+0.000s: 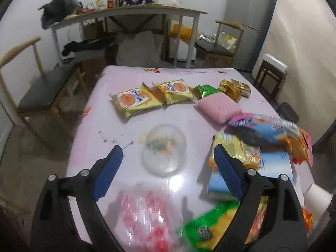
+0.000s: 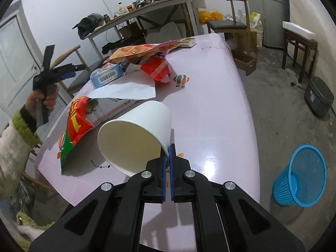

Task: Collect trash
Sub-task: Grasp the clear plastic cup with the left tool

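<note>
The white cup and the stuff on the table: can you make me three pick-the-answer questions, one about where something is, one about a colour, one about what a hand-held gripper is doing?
1. Where is the blue basket?
A. on the table
B. on the floor beside the table
C. on a chair

2. What colour is the sponge?
A. pink
B. black
C. brown

3. What is the right hand-held gripper doing?
A. standing wide open
B. squeezing a chip bag
C. pinching the rim of the white paper cup

Answers:
1 B, it stands on the grey floor to the right of the pink table.
2 A, it lies pink beside the snack packets.
3 C, its blue pads are closed on the cup's wall.
</note>
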